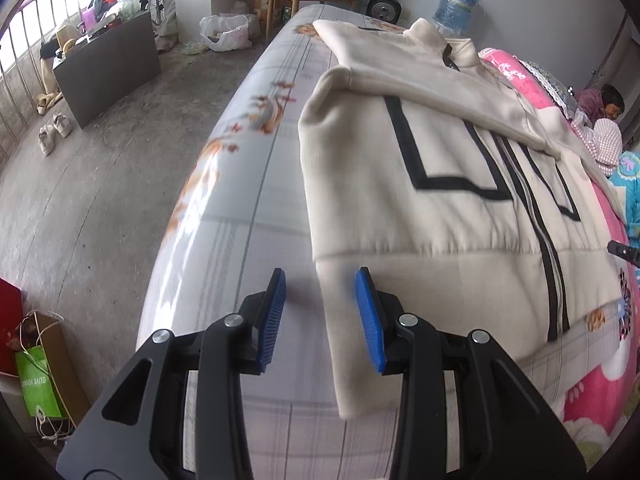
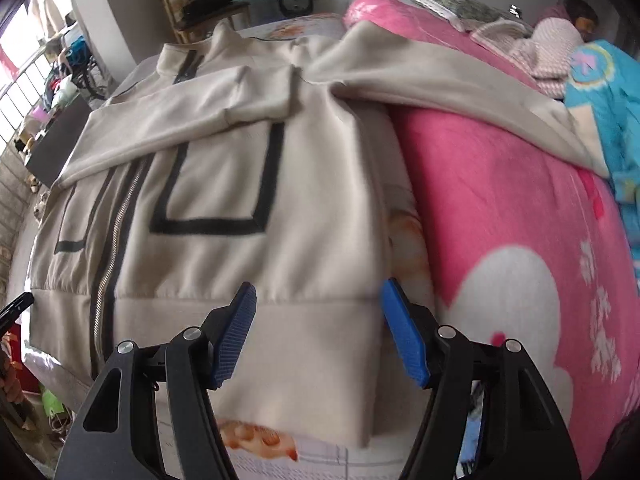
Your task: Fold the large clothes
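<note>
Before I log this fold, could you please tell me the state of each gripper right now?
Left gripper: open, holding nothing, over the jacket's hem corner.
Right gripper: open, holding nothing, over the hem.

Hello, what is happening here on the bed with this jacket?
A person holding a gripper in each hand is folding a cream zip-up jacket with black lines spread on the bed's grey printed sheet. One sleeve already lies folded across the chest; the other trails over a pink floral blanket. Both grippers are open and hold nothing: the left gripper is at the jacket's left hem corner, the right gripper over the right part of the hem.
</note>
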{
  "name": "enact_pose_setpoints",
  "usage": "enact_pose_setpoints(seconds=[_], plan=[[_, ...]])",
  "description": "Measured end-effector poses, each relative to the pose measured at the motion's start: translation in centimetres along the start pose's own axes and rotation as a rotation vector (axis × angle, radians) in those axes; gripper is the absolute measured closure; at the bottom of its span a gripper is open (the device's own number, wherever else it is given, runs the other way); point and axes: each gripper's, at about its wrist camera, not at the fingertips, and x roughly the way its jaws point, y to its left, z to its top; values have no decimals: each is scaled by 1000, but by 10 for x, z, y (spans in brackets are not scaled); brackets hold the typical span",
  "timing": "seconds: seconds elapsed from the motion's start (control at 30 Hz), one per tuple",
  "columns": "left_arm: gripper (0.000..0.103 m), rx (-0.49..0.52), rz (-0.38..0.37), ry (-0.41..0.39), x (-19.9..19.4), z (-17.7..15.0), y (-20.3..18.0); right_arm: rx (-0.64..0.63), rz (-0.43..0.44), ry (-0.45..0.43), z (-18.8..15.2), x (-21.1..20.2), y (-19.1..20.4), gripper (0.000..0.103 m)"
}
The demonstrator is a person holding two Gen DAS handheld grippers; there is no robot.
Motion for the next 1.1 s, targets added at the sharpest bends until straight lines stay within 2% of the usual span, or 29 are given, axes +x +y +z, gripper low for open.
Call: enact_pose_setpoints(seconds=[0.07,0.27,0.47,0.57,0.63,0.7,0.8,1.0,1.1], plan=[[68,7,2,-3,-4,-10,-2,31,-22,2,-13,-4,-10,39],[64,13,0,-23,-7,-19,-6,77,-9,22,-35,0,-21,39],[65,-43,-29,-75,-3,-17,-7,4,-76,-26,-33,4,-4,47],[77,-50,-10,-99,-1,-16,-10,-37,-93,-40,-32,3,2,55],[83,-44,8,-105,0,-16,-13,-62,-81,-44,-32,3,7,69],[86,-36,34,-114,0,-18,-16,-68,-43,-34,-32,6,10,79],[97,-22,54,-128,-3,-19,-19,-65,-10,-42,-31,7,9,92],[99,62,50,-221,-50,-13,-28,-89,11,-113,-26,-33,16,95],[99,92,25,-232,-75,-12,-31,-106,34,-129,-28,-56,19,95]])
